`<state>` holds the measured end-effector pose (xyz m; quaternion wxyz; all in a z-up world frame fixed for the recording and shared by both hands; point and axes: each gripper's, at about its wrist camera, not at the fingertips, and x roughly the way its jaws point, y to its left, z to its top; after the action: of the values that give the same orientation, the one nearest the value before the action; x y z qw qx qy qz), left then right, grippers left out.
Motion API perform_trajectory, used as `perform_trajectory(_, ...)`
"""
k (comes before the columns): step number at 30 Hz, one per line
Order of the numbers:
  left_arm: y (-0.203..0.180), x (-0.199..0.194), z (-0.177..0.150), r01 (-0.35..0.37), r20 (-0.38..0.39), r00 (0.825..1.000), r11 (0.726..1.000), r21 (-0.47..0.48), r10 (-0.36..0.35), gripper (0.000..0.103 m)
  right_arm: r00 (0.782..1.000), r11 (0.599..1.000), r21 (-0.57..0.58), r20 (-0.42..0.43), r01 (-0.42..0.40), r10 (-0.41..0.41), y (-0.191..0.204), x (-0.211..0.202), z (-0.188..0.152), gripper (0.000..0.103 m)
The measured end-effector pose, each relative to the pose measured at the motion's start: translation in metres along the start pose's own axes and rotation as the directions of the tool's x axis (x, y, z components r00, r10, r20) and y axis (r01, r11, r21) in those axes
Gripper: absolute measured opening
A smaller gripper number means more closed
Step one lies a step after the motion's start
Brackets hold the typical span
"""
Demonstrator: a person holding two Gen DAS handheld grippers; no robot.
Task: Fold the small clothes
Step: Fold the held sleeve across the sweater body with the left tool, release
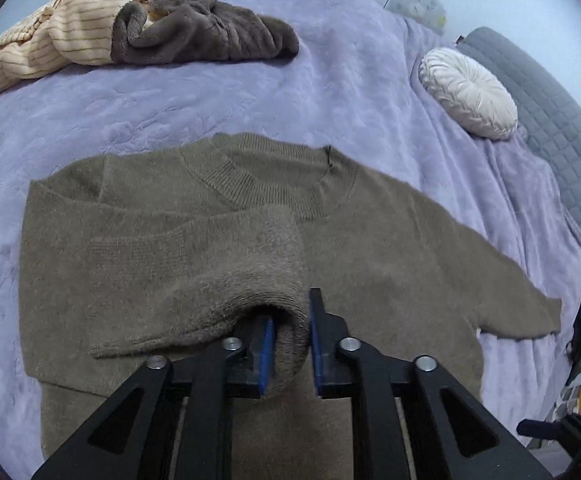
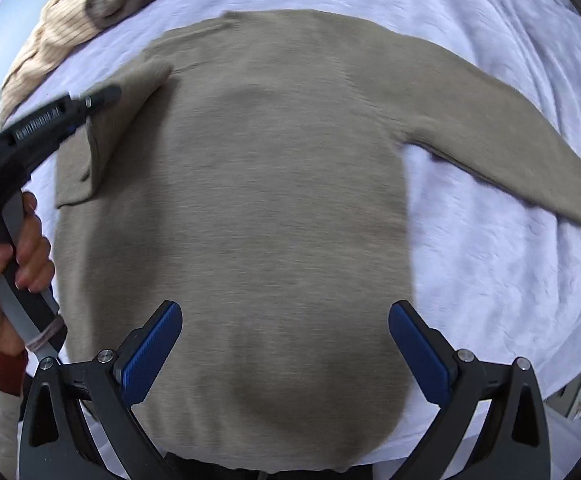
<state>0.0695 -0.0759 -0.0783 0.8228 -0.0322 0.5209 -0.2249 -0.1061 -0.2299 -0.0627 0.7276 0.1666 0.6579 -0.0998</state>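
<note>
Fuzzy knit sweater (image 1: 370,240); plush matt blanket (image 1: 290,92); ribbed blue claw pads (image 2: 150,352).

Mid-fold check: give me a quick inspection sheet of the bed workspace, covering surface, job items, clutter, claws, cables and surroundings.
Surface: lavender blanket over the bed, lightly wrinkled.
Job's things: olive sweater lying flat, neck away from the camera; one sleeve folded across the chest, the other sleeve spread out.
Clutter: striped cream garment and brown fleece heaped at the far edge.
Claws: left claw shut on the folded sleeve's cuff; right claw open above the hem.
Cables: nothing seen.
Surroundings: round white cushion, grey quilted cover.
</note>
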Motion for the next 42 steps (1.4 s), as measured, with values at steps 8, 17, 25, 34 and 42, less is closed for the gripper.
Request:
perform_trajectory(8,0.07,-0.071,-0.014,-0.164,0.094,0.982,0.986,-0.003,0.164,0.067,0.998,0.998,-0.053,0.059,0.037,-0.034,0.007,0.005,0.014,0.103)
perform_trajectory(17,0.217,-0.026,0.014,-0.14,-0.05,0.99,0.953,-0.27,0.131,0.067,0.89,0.678,-0.626,0.445,0.387,-0.097,0.183,0.044,0.062,0.102)
perform_trajectory(25,0.219,0.011,0.027,-0.119,-0.076,0.992,0.968,-0.223,0.104,0.067,0.911,0.855,-0.471,0.412,0.217,-0.005,0.159,0.058,0.129,0.019)
perform_trajectory(34,0.201,0.025,0.038,-0.086,-0.059,0.995,0.98,-0.18,0.077,0.019,0.905,0.934,0.122,0.318,-0.336,0.284,-0.013,0.081,0.141,0.071)
perform_trajectory(42,0.221,-0.001,0.045,-0.08,0.004,0.997,0.977,-0.198,0.082,0.01,0.825,0.836,0.208,0.396,-0.507,0.402,-0.021,0.065,0.157,0.012)
